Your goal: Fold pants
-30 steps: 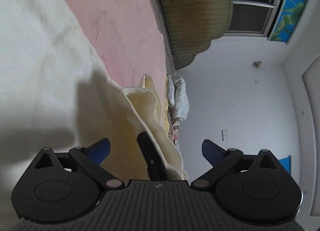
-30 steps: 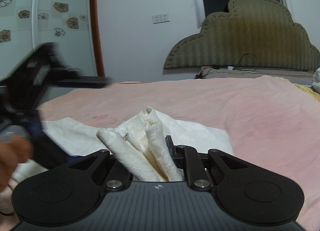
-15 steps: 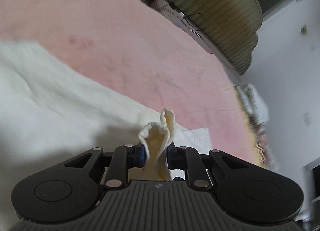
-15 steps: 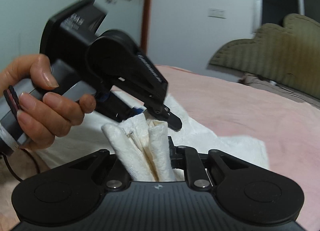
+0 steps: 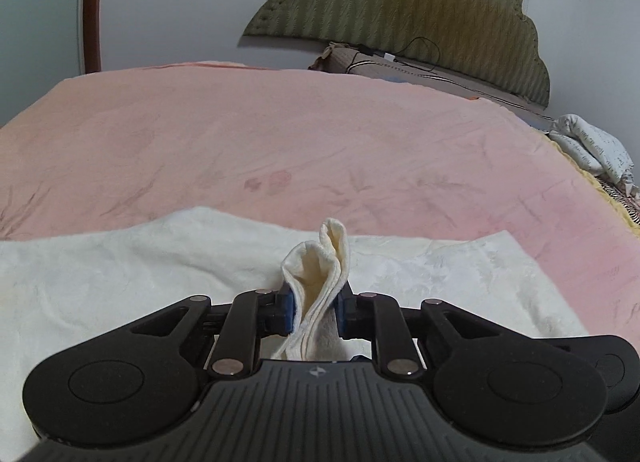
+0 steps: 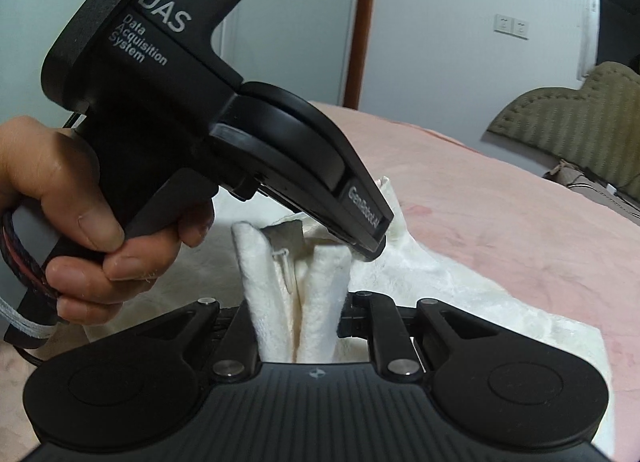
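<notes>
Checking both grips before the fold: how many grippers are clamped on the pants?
2: the left gripper pinches a bunched edge of the cream pants; the right gripper grips a thicker bunch beside it.

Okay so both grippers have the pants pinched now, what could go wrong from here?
The left gripper holds only a thin bunched edge of the cream pants, so a pull might slip it free. The right gripper clamps a thick wad near the zipper, which may fold unevenly. The two grippers sit very close together and could collide.
</notes>
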A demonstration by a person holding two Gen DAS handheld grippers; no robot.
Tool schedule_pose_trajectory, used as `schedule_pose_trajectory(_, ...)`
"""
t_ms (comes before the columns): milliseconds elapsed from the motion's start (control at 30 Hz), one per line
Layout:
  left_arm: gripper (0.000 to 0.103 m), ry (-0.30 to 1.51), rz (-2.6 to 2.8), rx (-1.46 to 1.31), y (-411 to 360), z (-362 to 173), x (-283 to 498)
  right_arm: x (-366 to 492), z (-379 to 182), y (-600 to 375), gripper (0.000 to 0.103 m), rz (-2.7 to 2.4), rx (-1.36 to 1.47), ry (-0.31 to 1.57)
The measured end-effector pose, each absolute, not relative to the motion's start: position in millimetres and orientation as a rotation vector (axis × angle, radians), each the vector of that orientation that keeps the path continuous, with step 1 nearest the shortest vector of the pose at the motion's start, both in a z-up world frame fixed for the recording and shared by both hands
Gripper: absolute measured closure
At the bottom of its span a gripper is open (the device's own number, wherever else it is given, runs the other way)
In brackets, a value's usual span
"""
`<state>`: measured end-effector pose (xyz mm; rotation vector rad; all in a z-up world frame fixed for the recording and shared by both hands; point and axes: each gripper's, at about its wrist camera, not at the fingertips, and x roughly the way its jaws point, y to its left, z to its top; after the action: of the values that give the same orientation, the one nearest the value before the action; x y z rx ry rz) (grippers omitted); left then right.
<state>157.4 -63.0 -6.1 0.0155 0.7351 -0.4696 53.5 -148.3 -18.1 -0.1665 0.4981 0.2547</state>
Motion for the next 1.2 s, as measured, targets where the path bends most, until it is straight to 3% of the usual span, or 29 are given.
schedule_pose_trajectory(200,0.081,0.706,-0.467,0.050,-63.0,-25.0,152.9,52.7,-22.4,-143.3,0.074,0.264,-0.191,0.528)
schedule_pose_trajectory(467,0.081,0.669,-0.467,0.062,-59.9,-19.2,148.8,50.3,-22.4,-153.4,0.074,0.293,-0.142,0.509)
schedule_pose_trajectory(533,0.073,0.674,-0.452,0.088,-61.1,-20.3,149.0,48.9,-24.2,-146.9,0.072,0.293,-0.158,0.535)
schedule_pose_trajectory(567,0.066,0.674,-0.436,0.092,-60.4,-20.3,149.1,47.6,-23.9,-146.7,0.067,0.290,-0.161,0.537)
schedule_pose_trajectory(633,0.057,0.635,-0.391,0.083,-54.3,-16.5,145.6,41.1,-16.8,-146.2,0.045,0.301,-0.160,0.539)
schedule_pose_trajectory(667,0.055,0.604,-0.356,0.094,-51.4,-13.5,143.0,36.1,-14.2,-148.6,0.027,0.317,-0.149,0.537)
schedule_pose_trajectory(700,0.054,0.567,-0.316,0.117,-48.5,-10.2,140.2,30.4,-11.9,-149.6,0.024,0.337,-0.138,0.537)
schedule_pose_trajectory(833,0.052,0.520,-0.208,0.204,-38.4,-0.8,136.1,2.3,3.0,-159.3,0.024,0.458,-0.068,0.494)
schedule_pose_trajectory(1000,0.051,0.591,-0.203,0.162,-22.8,5.1,129.2,-7.9,6.8,-167.2,0.024,0.426,-0.049,0.442)
schedule_pose_trajectory(1100,0.040,0.646,-0.239,0.204,-20.9,-2.0,124.9,3.3,-5.2,-167.2,0.024,0.313,-0.097,0.501)
schedule_pose_trajectory(1200,0.040,0.645,-0.186,0.302,-20.7,-15.2,118.8,0.2,-11.1,-160.4,0.024,0.275,-0.177,0.505)
